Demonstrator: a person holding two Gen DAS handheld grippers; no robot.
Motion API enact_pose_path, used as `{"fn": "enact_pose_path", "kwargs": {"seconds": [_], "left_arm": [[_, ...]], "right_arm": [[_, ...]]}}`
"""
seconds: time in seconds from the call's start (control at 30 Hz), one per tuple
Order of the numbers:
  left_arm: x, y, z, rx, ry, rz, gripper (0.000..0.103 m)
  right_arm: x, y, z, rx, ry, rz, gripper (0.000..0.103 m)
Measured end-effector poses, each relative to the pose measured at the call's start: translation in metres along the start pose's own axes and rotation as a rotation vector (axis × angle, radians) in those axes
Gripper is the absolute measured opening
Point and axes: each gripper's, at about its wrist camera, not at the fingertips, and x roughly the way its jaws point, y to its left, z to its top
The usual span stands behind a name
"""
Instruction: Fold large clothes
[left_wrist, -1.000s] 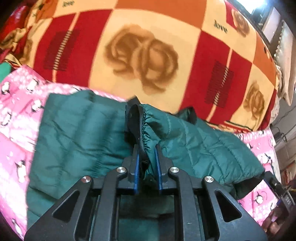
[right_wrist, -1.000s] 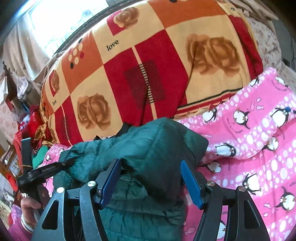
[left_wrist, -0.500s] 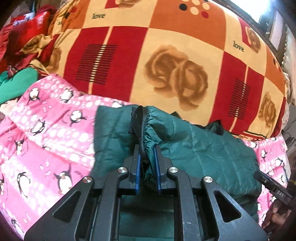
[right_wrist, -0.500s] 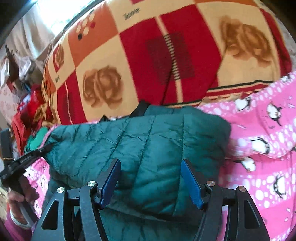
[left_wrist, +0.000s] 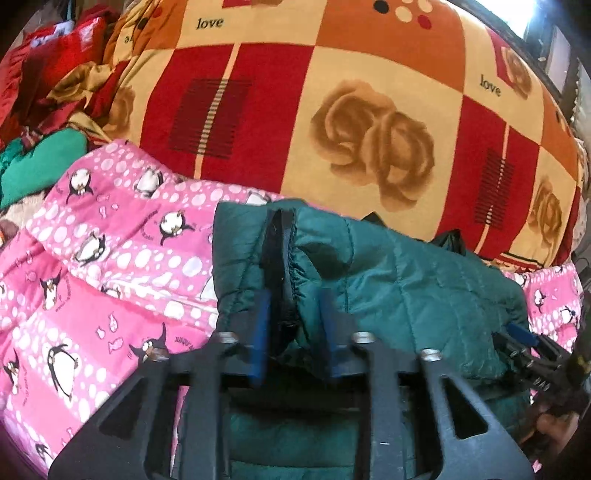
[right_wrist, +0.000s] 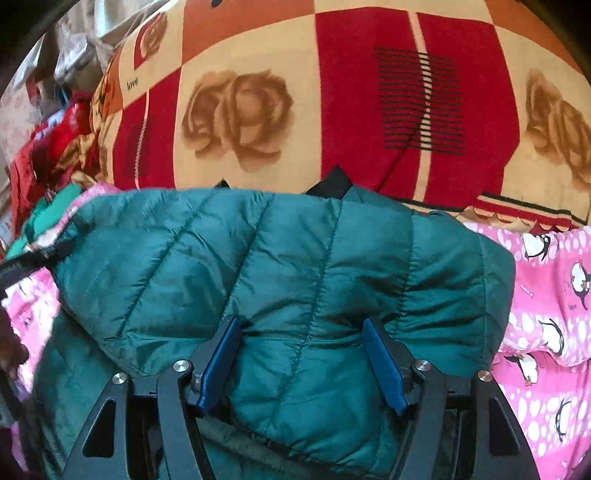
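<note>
A dark green quilted jacket (left_wrist: 406, 288) lies on a pink penguin quilt (left_wrist: 110, 258). Its sleeve end with the black cuff (left_wrist: 280, 251) stands between the blue pads of my left gripper (left_wrist: 293, 317). Those jaws are opening, and the pads stand clear of the cuff. In the right wrist view the jacket (right_wrist: 295, 258) lies spread flat. My right gripper (right_wrist: 301, 354) is closed wide on a puffy fold of it, and the fabric puckers at both pads. Each gripper shows at the edge of the other's view: the right gripper (left_wrist: 517, 339), the left gripper (right_wrist: 48, 253).
A thick checked blanket (left_wrist: 369, 129) with roses rises right behind the jacket. Red clothes (left_wrist: 48, 66) and a green cloth (left_wrist: 40, 162) are piled at the far left. The pink quilt (right_wrist: 546, 314) stretches out on both sides of the jacket.
The left jaws have parted from the cuff they pinched. The left gripper carried the sleeve across the jacket. The right gripper sank, and its fold now lies flat.
</note>
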Motion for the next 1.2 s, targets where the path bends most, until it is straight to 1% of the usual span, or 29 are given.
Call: {"fn": "enact_pose_path", "kwargs": {"seconds": [0.03,0.07,0.13,0.2,0.27,0.33,0.37,0.4,0.47,0.57,0.7,0.8,0.87,0.93,1.03,1.2], "left_arm": [[-0.005,-0.001,0.002,0.002,-0.021,-0.006,0.054],[-0.010,-0.002,0.004,0.002,-0.040,-0.009,0.060],[-0.019,-0.006,0.008,0.005,-0.088,-0.013,0.061],[-0.019,-0.012,0.013,0.010,-0.103,-0.019,0.065],[-0.011,-0.018,0.015,0.015,-0.089,-0.014,0.065],[0.006,-0.026,0.013,0.033,-0.054,0.012,0.065],[0.015,-0.028,0.012,0.041,-0.033,0.033,0.065],[0.029,-0.031,0.009,0.050,0.003,0.072,0.065],[0.046,-0.032,0.004,0.057,0.047,0.097,0.065],[0.057,-0.033,-0.006,0.070,0.045,0.108,0.066],[0.061,-0.037,-0.012,0.101,0.034,0.118,0.066],[0.063,-0.039,-0.013,0.111,0.035,0.127,0.066],[0.063,-0.038,-0.013,0.112,0.034,0.126,0.067],[0.063,-0.038,-0.013,0.110,0.034,0.122,0.067],[0.063,-0.038,-0.014,0.106,0.029,0.122,0.067],[0.062,-0.039,-0.017,0.106,0.016,0.125,0.070]], "right_arm": [[-0.009,-0.006,0.004,0.015,-0.020,0.008,0.066],[-0.016,-0.011,0.007,0.022,-0.036,0.004,0.066],[-0.029,-0.022,0.015,0.033,-0.066,-0.023,0.066],[-0.035,-0.033,0.025,0.051,-0.084,-0.045,0.066],[-0.033,-0.041,0.034,0.065,-0.079,-0.056,0.066],[-0.022,-0.044,0.039,0.065,-0.056,-0.048,0.066],[-0.014,-0.045,0.040,0.070,-0.038,-0.040,0.066],[-0.006,-0.048,0.040,0.080,-0.016,-0.034,0.066],[0.011,-0.054,0.036,0.095,0.029,-0.049,0.066],[0.029,-0.058,0.028,0.069,0.037,-0.086,0.066],[0.039,-0.061,0.024,0.061,0.030,-0.103,0.066],[0.037,-0.060,0.027,0.061,0.032,-0.119,0.066],[0.028,-0.054,0.028,0.050,0.028,-0.137,0.066],[0.014,-0.050,0.028,0.045,0.015,-0.130,0.066],[-0.007,-0.041,0.021,0.028,0.001,-0.122,0.066],[-0.016,-0.031,0.003,-0.007,0.022,-0.118,0.066]]}}
